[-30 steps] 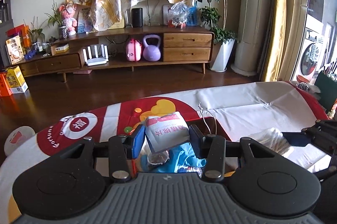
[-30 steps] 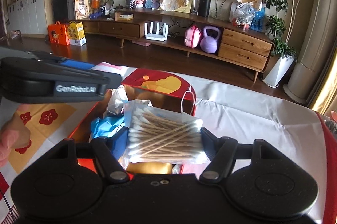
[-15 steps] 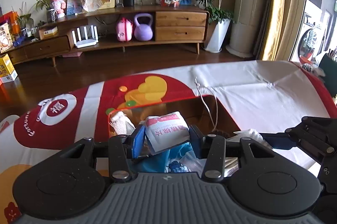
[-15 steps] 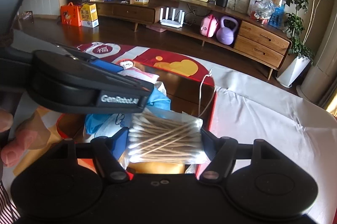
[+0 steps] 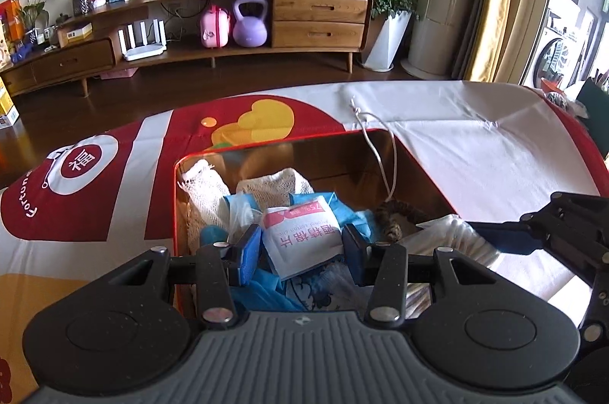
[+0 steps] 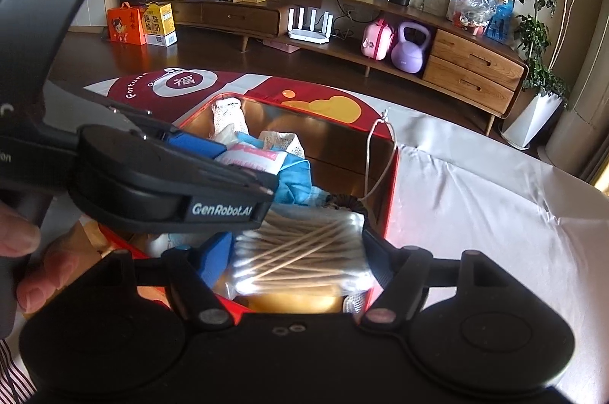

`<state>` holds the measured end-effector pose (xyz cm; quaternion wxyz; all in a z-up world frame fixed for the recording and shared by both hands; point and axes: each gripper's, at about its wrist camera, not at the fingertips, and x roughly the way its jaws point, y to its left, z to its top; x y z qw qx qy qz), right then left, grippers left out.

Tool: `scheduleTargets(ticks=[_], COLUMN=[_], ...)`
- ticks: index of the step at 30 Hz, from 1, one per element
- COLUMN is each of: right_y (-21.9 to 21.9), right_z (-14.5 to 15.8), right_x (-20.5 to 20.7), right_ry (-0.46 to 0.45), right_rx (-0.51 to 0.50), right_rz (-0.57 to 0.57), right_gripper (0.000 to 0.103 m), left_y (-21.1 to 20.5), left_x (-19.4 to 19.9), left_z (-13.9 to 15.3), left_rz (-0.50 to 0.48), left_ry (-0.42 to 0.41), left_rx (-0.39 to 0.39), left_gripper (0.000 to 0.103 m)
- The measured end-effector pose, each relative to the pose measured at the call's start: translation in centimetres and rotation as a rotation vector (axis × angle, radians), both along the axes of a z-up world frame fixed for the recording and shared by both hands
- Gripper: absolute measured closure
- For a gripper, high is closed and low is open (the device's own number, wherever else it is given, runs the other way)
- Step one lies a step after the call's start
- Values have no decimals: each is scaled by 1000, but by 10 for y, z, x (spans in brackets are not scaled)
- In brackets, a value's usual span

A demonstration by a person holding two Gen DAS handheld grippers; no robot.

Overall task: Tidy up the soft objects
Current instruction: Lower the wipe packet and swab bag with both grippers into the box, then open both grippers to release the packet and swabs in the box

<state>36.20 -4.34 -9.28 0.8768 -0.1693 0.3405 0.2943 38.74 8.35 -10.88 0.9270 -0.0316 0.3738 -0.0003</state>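
Step in hand: dropping items into red box (image 5: pixel 266 147).
Left gripper (image 5: pixel 300 244) clamped on wipe packet (image 5: pixel 300 236), over box contents.
Right gripper (image 6: pixel 297 259) jaws opening, cotton swab bag (image 6: pixel 300 259) between them, low over box near edge.
Next: finish release, lift clear; left lets go too.

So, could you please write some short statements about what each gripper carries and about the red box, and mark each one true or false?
1. The left gripper holds a white and pink packet. True.
2. The right gripper has a bag of cotton swabs between its fingers. True; its jaws are opening.
3. The red box is empty. False: gauze and blue items already lie inside.
4. Both grippers are far from the box. False: both are over its opening.
5. The purple kettlebell stands on the table. False: it sits in the wooden cabinet.
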Motion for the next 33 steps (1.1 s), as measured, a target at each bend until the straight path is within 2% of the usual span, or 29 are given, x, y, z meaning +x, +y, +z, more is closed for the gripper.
scheduleTargets(ticks=[4,9,19,30,33], right_y=[-3,-7,-35,-60,-66], right_z=[3,7,29,57,63], right_x=[-2,-6,-18,-48,-56], right_ry=[-1,-6,14,-41,-54], right_rx=[12,24,123,199,212], right_rz=[-5,-22,-85,-106,-109], right_gripper=[29,27,19,5,4], left_y=[1,3,8,2,-2], left_x=[-1,-8,-34,-77,-91], left_z=[-1,5,23,48,55], left_rz=[-3,21,48,37,32], left_ry=[4,-23,-58,-93,-109], left_rx=[-2,15,23,41,42], left_gripper=[55,34,33,33,25])
